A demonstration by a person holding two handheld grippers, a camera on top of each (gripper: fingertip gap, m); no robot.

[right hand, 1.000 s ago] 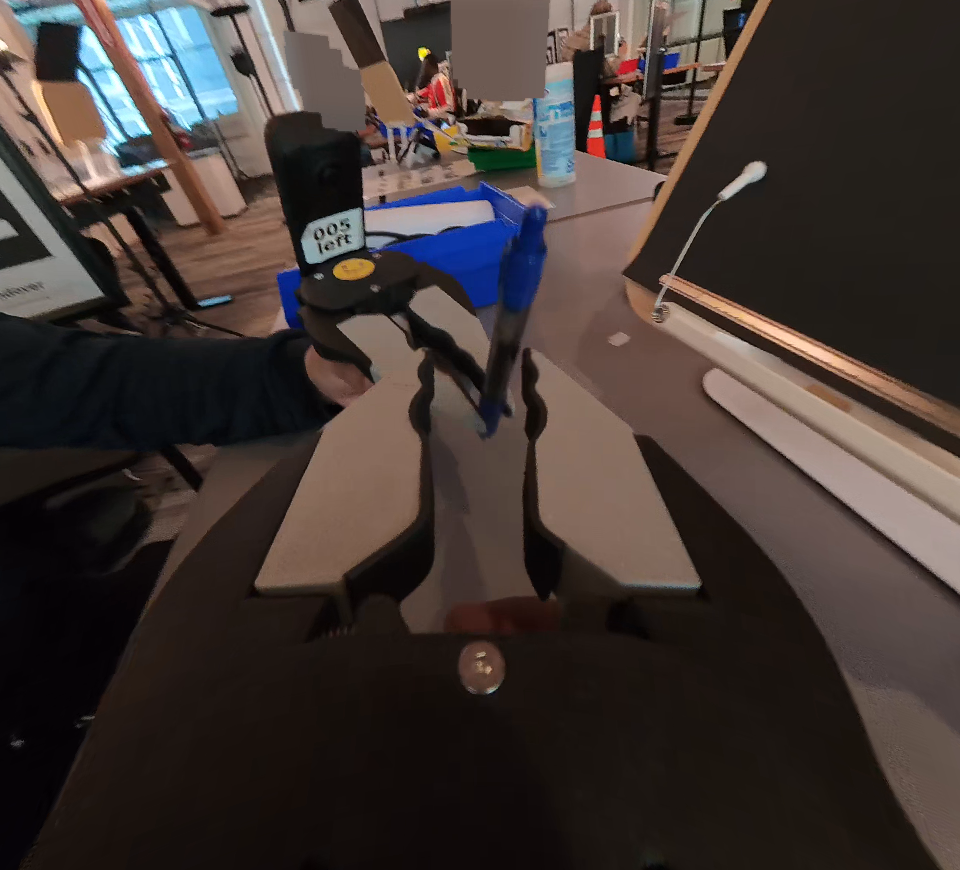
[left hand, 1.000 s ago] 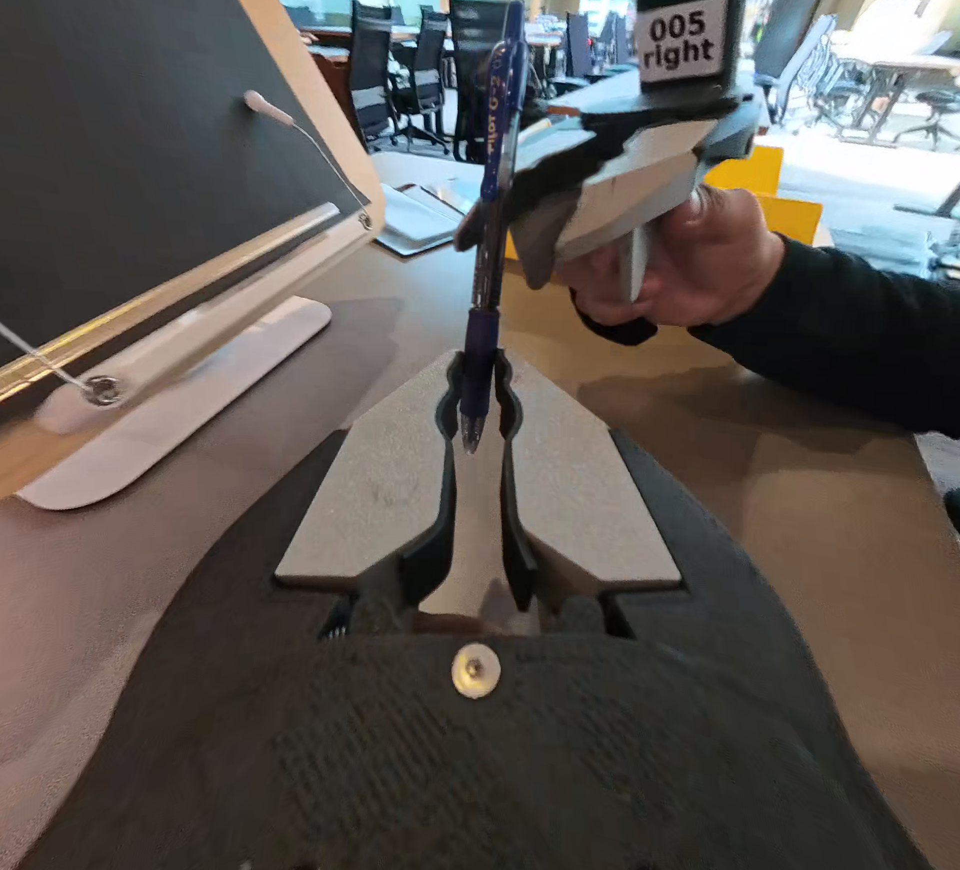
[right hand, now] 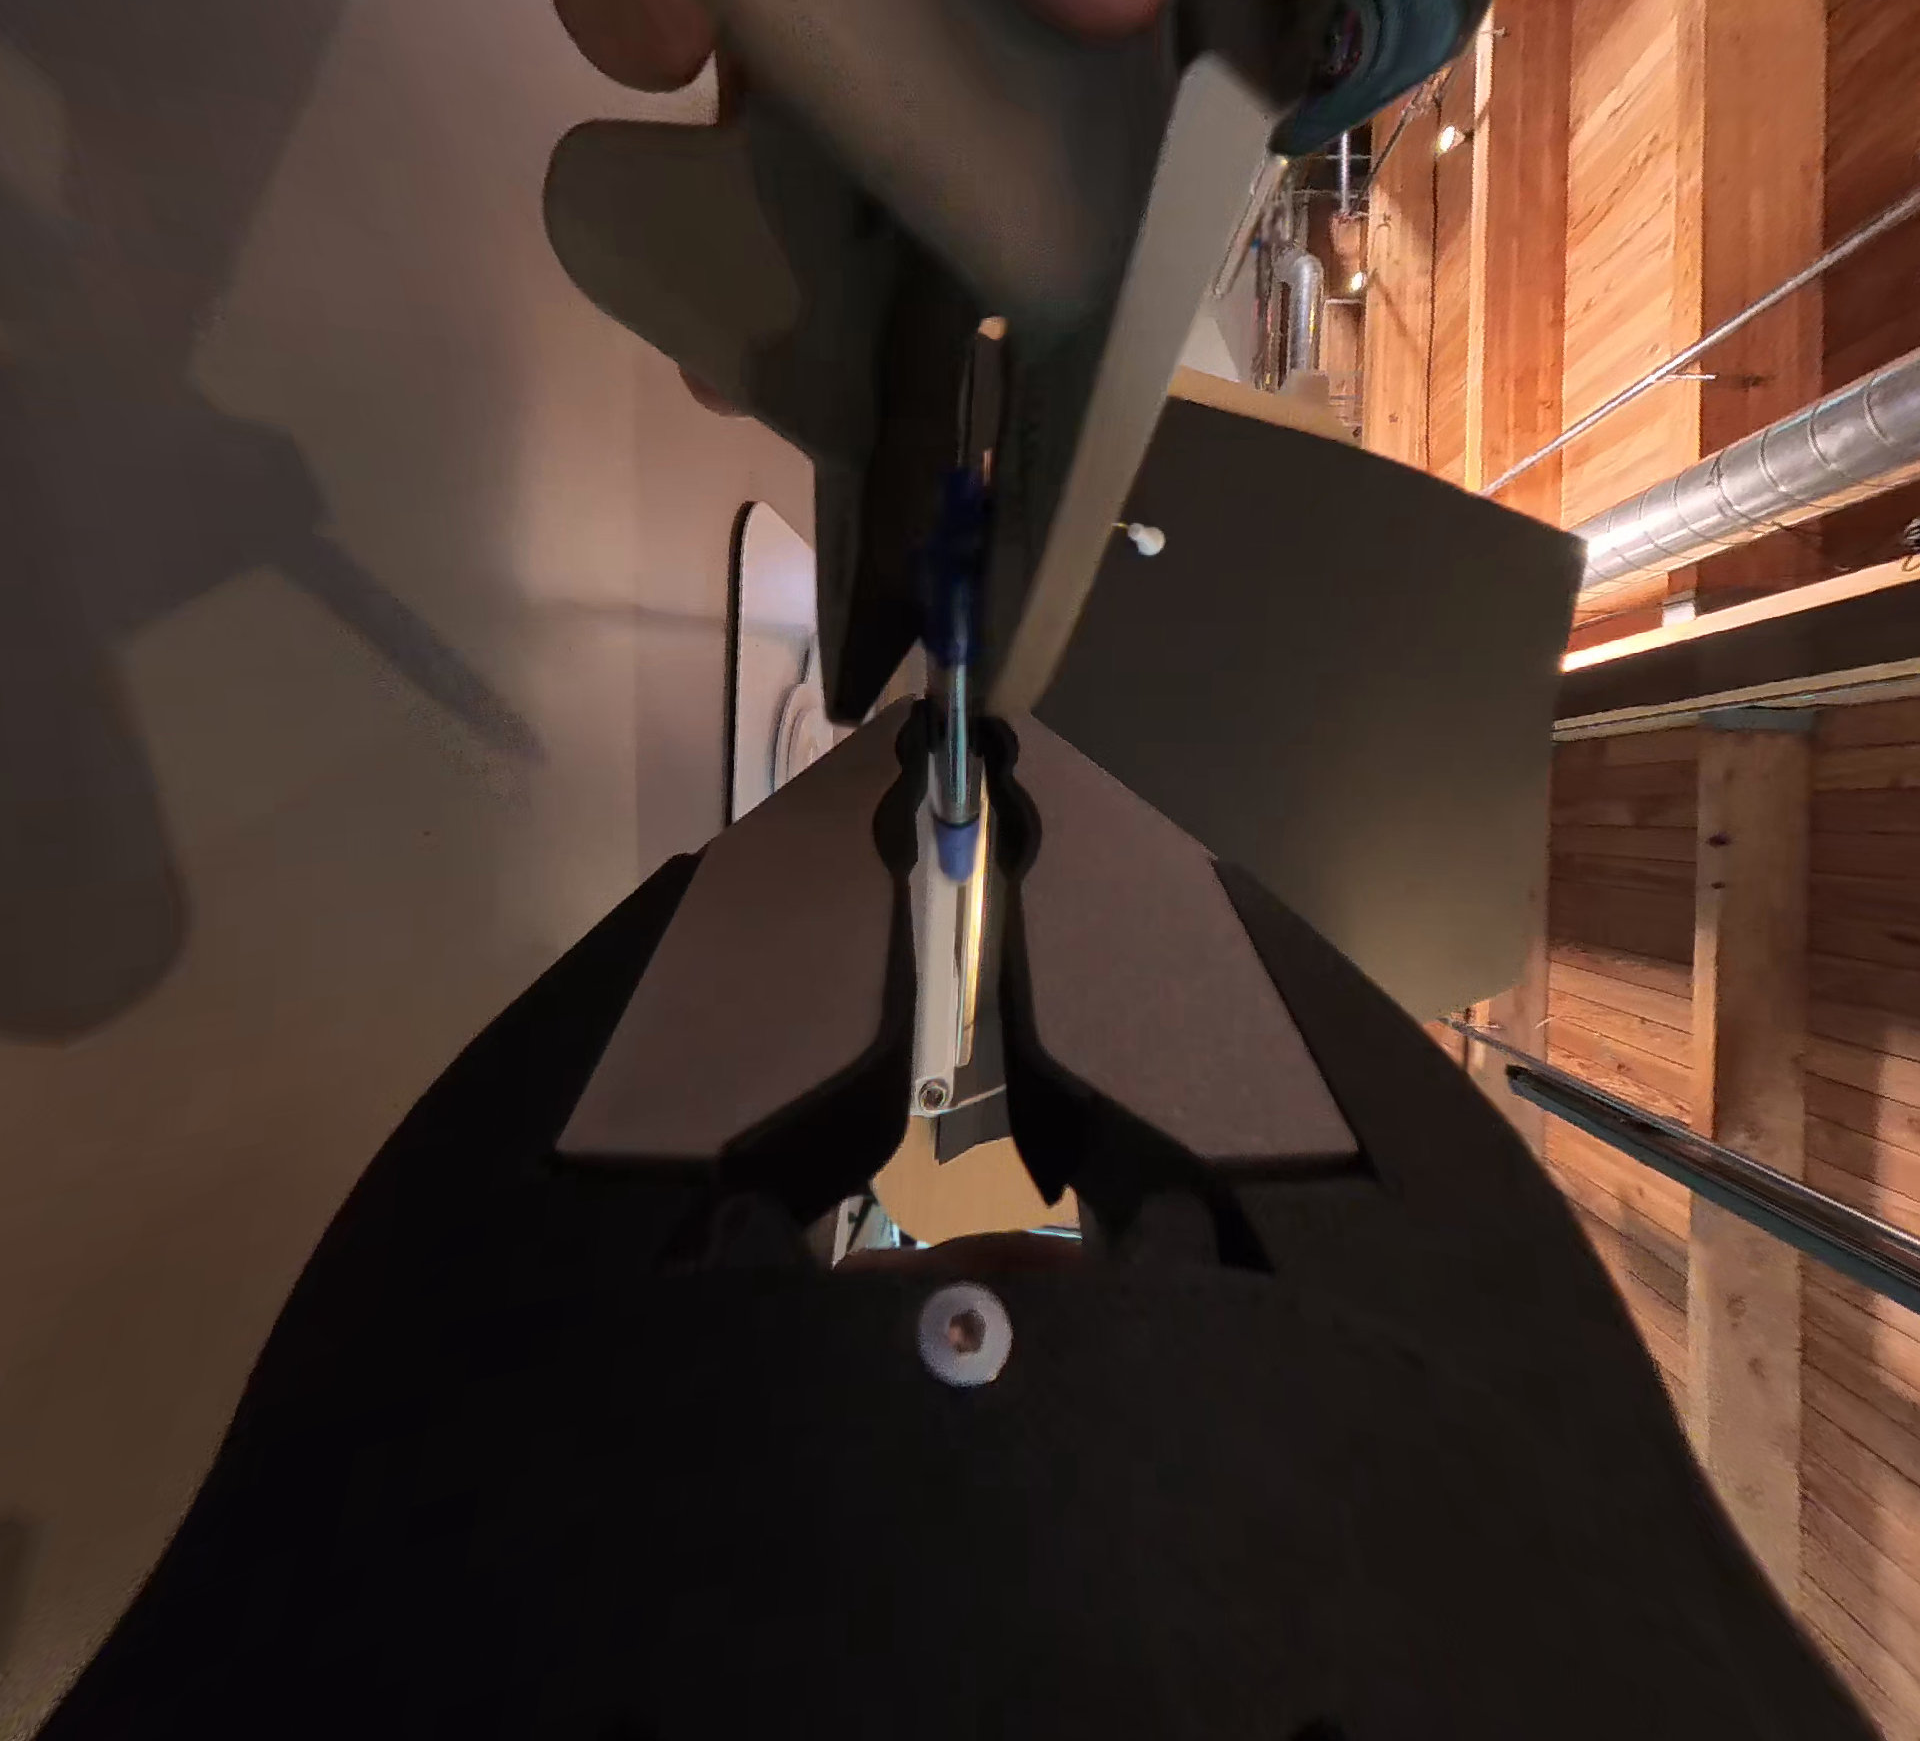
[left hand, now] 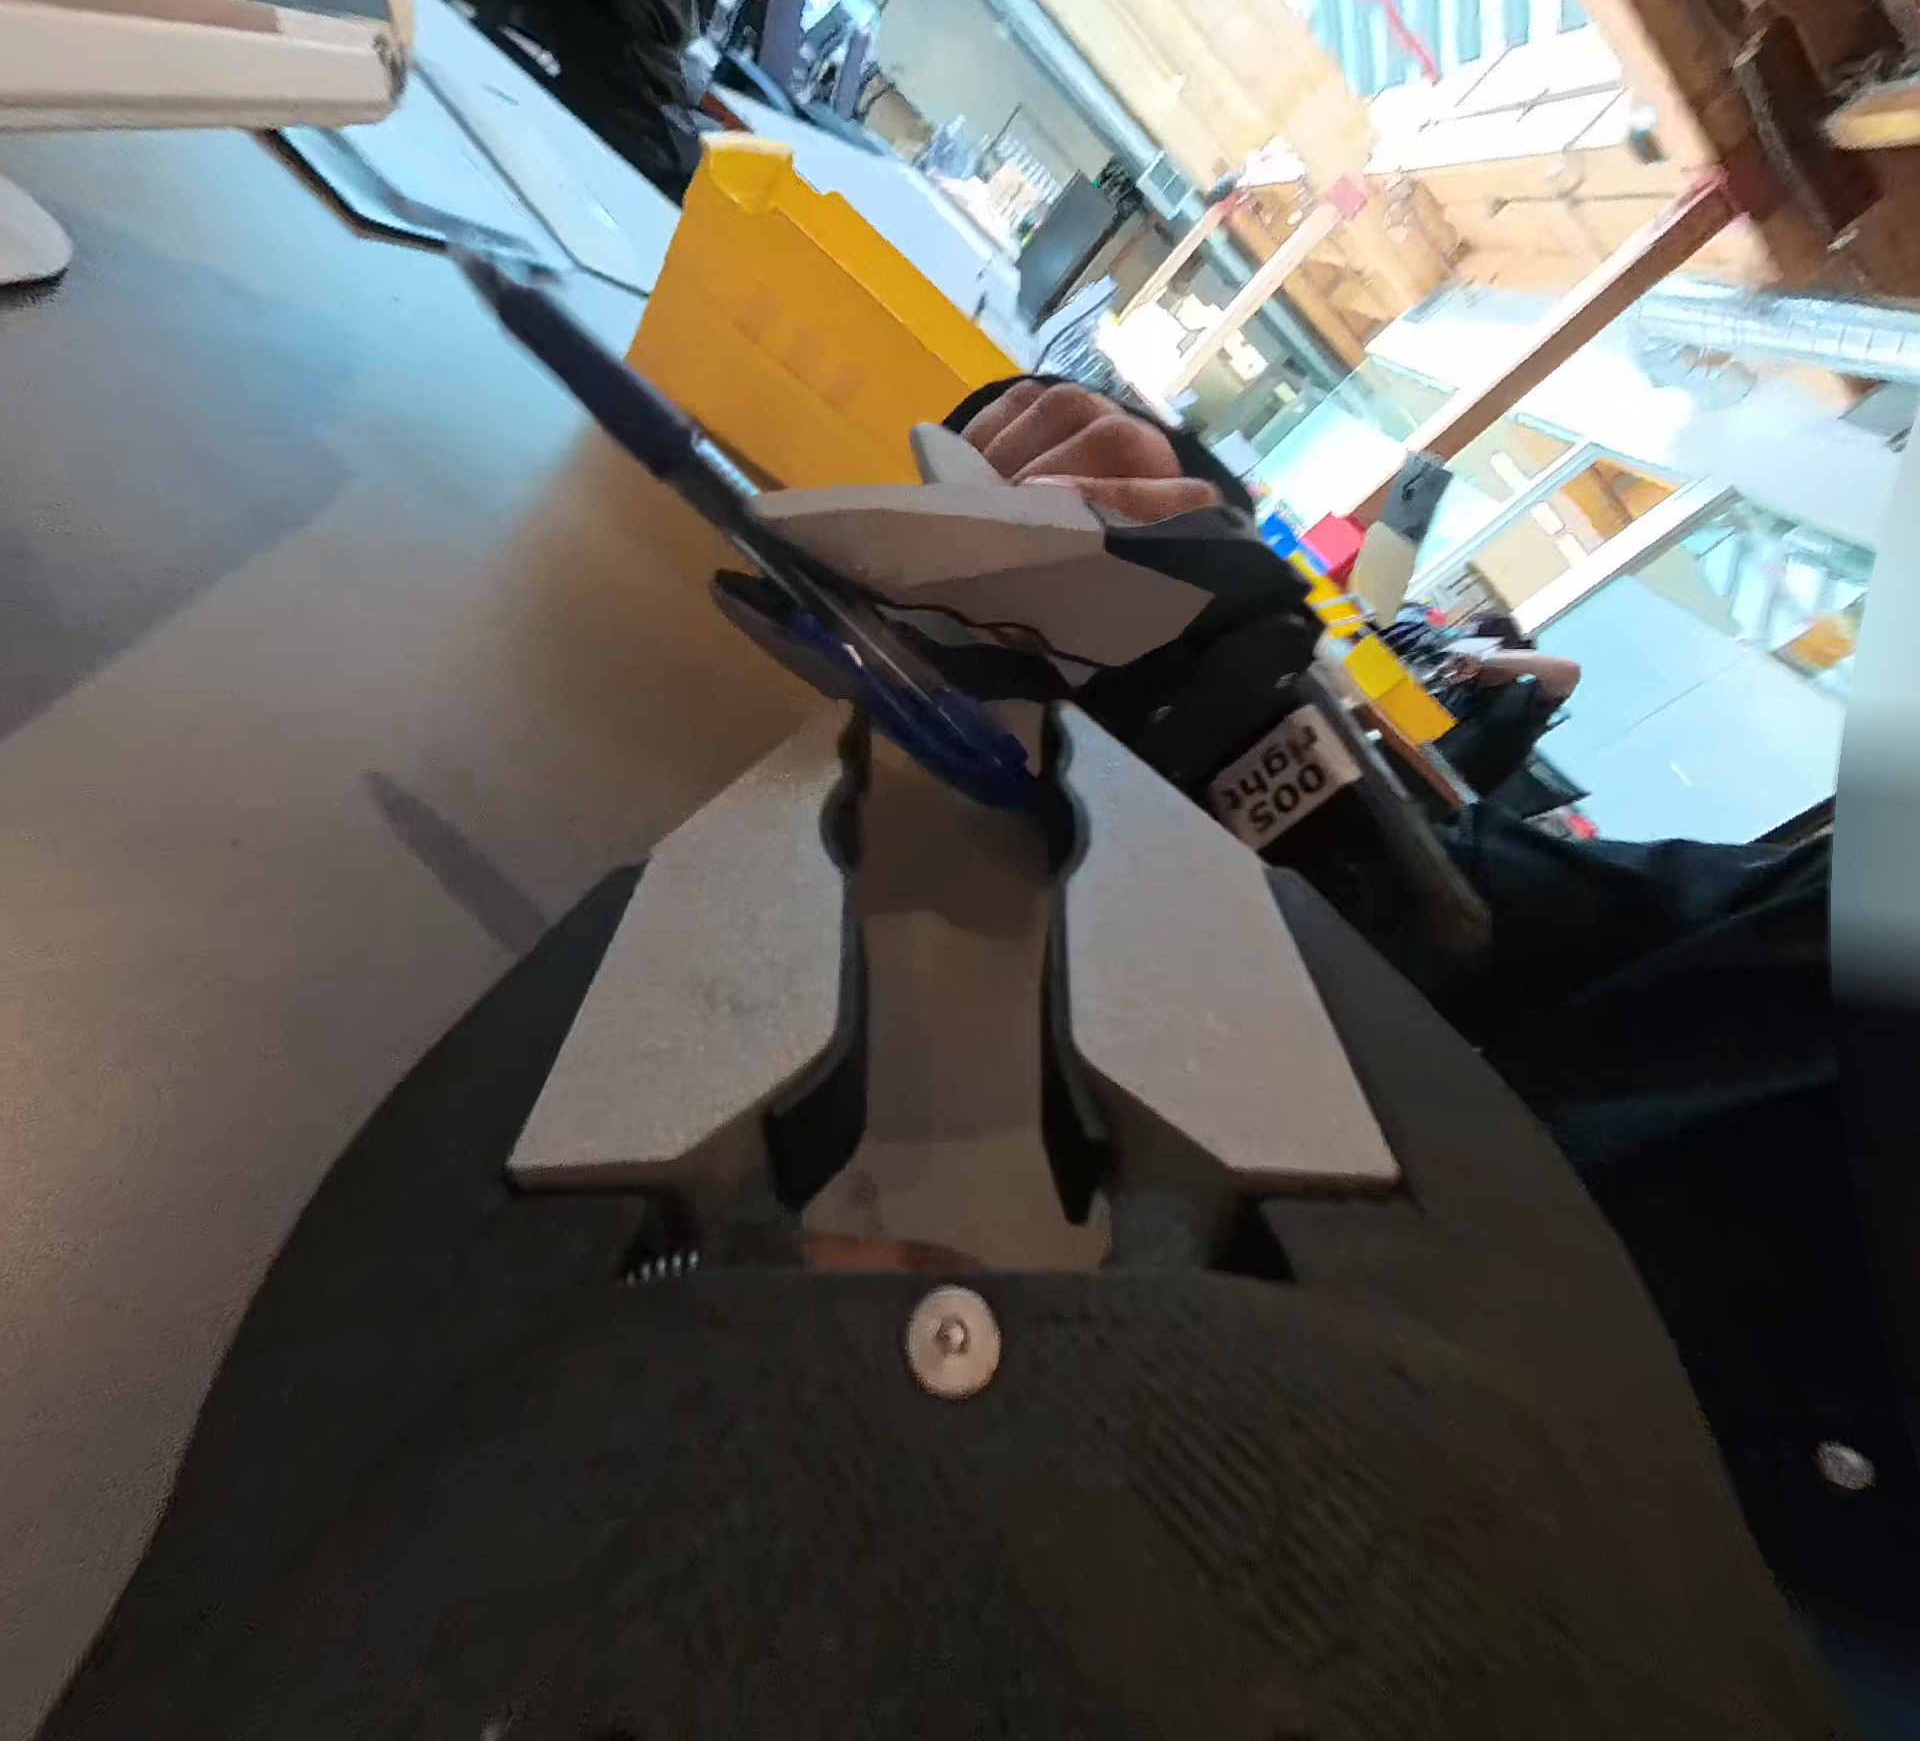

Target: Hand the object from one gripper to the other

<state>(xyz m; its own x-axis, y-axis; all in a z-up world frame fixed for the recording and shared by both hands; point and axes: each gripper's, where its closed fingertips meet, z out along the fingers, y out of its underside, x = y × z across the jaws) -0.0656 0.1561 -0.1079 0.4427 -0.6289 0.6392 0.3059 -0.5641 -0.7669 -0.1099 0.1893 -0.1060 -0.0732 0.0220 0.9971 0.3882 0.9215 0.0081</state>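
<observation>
- Your right tongs (right hand: 958, 735) are clenched on the blue pen (right hand: 954, 761), so it hangs clear above the bench (left hand: 260, 756).
- Your left tongs (left hand: 951, 782) stand spread, the pen's end (left hand: 966, 746) between their tips, touching the right tip at most.
- Behind it sits a yellow bin (left hand: 790, 330).

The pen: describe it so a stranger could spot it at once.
Find the yellow bin in the left wrist view. Just in front of it, the right gripper clamps the pen in its jaws, slanted. It is the only slim, dark-blue thing there.
</observation>
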